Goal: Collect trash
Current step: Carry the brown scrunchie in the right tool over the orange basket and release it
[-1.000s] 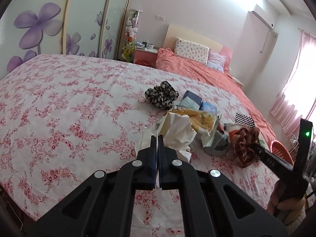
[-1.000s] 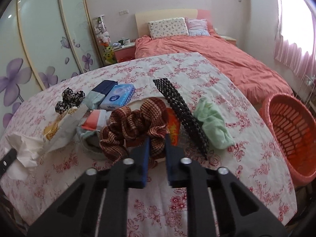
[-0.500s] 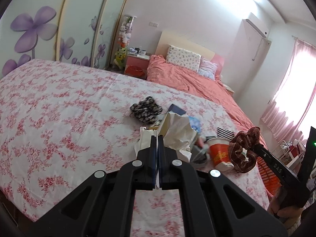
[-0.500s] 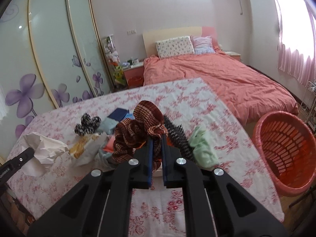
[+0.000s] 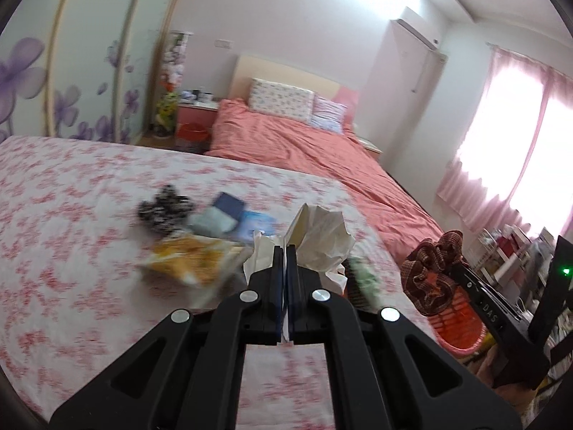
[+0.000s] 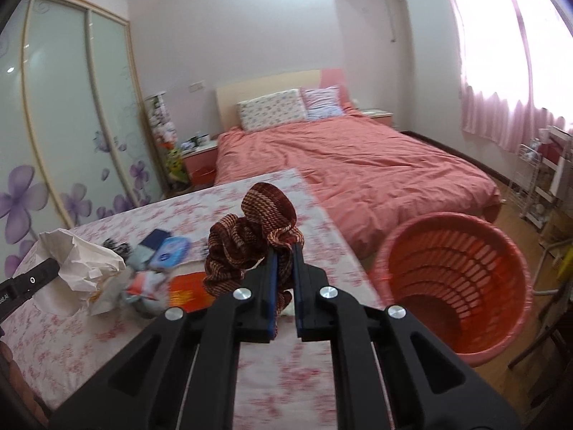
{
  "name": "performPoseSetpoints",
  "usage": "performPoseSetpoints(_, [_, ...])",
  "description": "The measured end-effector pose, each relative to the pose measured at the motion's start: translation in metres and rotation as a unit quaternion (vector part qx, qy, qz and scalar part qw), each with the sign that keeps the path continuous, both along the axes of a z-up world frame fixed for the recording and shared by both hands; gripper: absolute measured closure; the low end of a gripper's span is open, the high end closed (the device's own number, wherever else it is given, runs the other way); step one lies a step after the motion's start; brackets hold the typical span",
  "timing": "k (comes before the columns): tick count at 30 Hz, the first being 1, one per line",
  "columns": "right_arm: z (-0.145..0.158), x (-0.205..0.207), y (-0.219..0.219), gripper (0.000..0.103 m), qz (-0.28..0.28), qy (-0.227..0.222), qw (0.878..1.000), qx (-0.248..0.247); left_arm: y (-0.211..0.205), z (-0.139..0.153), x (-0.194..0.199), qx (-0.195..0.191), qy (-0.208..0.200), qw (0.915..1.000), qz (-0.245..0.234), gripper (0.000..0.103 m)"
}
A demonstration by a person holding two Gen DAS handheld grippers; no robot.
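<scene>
Left wrist view shows the left tongs [image 5: 285, 251] pressed together on a crumpled wad of white paper [image 5: 322, 240], which sticks up past the tips above the flowered bed [image 5: 71, 215]. Behind it, blurred, lie a yellow snack bag [image 5: 189, 258], a black-and-white patterned scrunchie [image 5: 164, 209], a dark blue packet [image 5: 229, 203] and a light blue tissue pack [image 5: 258, 224]. To the right, the right tongs [image 5: 447, 268] hold a brown knitted scrunchie [image 5: 429, 276] up in the air, with the orange basket [image 5: 454, 319] below and partly hidden behind it.

Right wrist view shows the right tongs [image 6: 284, 251] nearly closed, pinching the brown knitted scrunchie [image 6: 254, 236], which bunches up to the left of and above the tips. The orange basket [image 6: 451, 286] stands on the floor just beside the flowered bed's [image 6: 107, 322] right edge, open side up, to the right of the tongs. At the left edge the left tongs [image 6: 50, 268] hold the crumpled white paper [image 6: 86, 265] over the bed. Still on the bed lie an orange-red wrapper [image 6: 189, 292], the light blue tissue pack [image 6: 168, 254] and the dark blue packet [image 6: 154, 238], bunched together between the two tongs. A second bed with a salmon cover [image 6: 358, 165] fills the background.
</scene>
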State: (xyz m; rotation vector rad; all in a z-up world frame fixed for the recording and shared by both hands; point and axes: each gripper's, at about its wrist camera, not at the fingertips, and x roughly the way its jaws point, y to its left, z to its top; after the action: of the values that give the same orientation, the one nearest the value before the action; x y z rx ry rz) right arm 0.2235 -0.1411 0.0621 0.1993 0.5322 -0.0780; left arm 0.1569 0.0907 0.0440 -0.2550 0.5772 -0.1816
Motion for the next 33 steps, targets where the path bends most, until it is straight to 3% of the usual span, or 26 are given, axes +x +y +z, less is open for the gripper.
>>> performPoseSetpoints(10, [-0.004,-0.020,-0.088,0.095,-0.098,-0.009,0.995,-0.003,-0.096,0.000,0.025,-0.012,-0.002,0.9941,-0.108,0.102])
performPoseSetpoints(19, [-0.021,-0.034,-0.164,0.094,-0.171,-0.003,0.985,0.002,-0.201,-0.021,0.043,-0.012,0.022,0.9775,-0.209,0.102])
performPoseSetpoints(33, [-0.045,-0.028,-0.229,0.093,-0.208,0.001,0.978,0.029,-0.282,-0.050,0.060,-0.003,0.072,0.9569,-0.281,0.102])
